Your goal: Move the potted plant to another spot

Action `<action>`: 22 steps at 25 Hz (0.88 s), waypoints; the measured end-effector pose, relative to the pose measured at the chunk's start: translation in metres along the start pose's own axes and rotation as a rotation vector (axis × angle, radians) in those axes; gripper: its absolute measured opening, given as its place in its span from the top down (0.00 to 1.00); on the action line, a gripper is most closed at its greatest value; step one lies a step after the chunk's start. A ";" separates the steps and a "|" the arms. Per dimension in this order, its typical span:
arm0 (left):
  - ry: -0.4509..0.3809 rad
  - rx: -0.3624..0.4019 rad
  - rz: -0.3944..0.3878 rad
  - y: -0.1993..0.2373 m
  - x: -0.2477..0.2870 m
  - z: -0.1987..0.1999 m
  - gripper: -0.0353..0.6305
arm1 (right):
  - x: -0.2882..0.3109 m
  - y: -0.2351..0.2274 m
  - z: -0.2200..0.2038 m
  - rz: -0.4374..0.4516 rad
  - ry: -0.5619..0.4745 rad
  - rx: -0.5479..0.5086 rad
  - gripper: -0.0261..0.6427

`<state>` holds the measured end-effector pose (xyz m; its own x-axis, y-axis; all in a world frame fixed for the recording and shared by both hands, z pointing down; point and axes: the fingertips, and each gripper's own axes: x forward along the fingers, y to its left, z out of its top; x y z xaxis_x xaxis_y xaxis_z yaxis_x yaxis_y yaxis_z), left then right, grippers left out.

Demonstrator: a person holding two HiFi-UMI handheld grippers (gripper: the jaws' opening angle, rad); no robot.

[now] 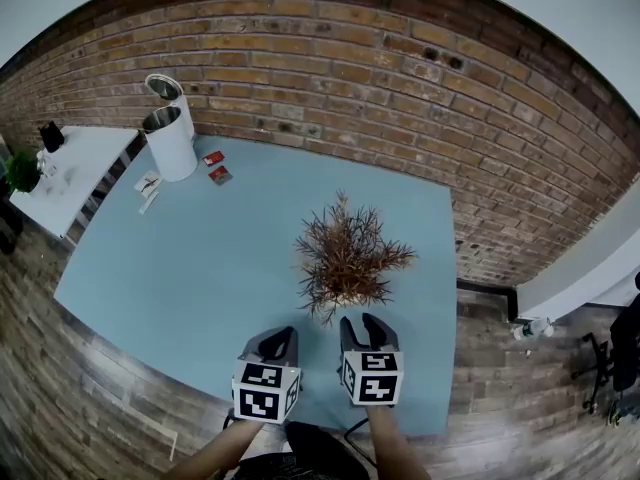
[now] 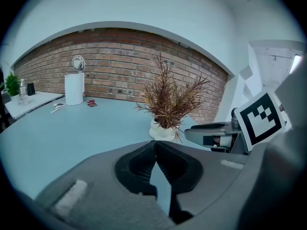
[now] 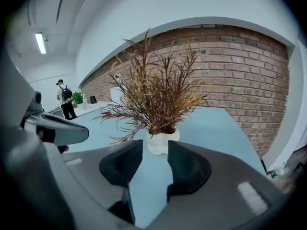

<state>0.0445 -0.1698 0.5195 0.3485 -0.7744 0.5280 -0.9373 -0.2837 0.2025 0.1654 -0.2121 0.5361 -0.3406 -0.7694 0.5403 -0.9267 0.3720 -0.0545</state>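
Note:
The potted plant (image 1: pixel 345 253) has dry reddish-brown twigs in a small white pot (image 3: pixel 162 142) and stands on the light blue table (image 1: pixel 200 258), right of centre. Both grippers hover over the table's near edge, just short of the plant. My right gripper (image 1: pixel 362 320) is open with nothing between its pads; in the right gripper view the pot shows just beyond the gap (image 3: pixel 155 150). My left gripper (image 1: pixel 280 333) is shut and empty, its pads meeting at the tips (image 2: pixel 154 145). The plant (image 2: pixel 169 99) stands ahead and to its right.
A white cylindrical appliance (image 1: pixel 170 133) stands at the table's far left corner, with small cards (image 1: pixel 215 166) and papers (image 1: pixel 147 185) beside it. A brick wall (image 1: pixel 400 78) runs behind. A white side table (image 1: pixel 80 168) carries a small green plant (image 1: pixel 20 171). A person (image 3: pixel 62 99) stands far off.

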 end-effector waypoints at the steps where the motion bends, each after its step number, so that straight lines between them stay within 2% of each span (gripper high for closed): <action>1: 0.002 -0.003 0.007 0.003 0.002 0.001 0.94 | 0.005 -0.002 -0.002 0.002 0.007 0.004 0.72; 9: 0.027 -0.008 0.050 0.022 0.020 0.011 0.95 | 0.039 -0.010 -0.004 0.020 0.022 0.013 0.61; 22: 0.077 0.010 0.098 0.038 0.045 0.013 0.94 | 0.078 -0.011 -0.004 0.030 0.007 0.008 0.37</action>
<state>0.0243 -0.2224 0.5404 0.2546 -0.7531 0.6067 -0.9667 -0.2148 0.1391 0.1498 -0.2738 0.5824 -0.3675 -0.7543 0.5440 -0.9172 0.3907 -0.0779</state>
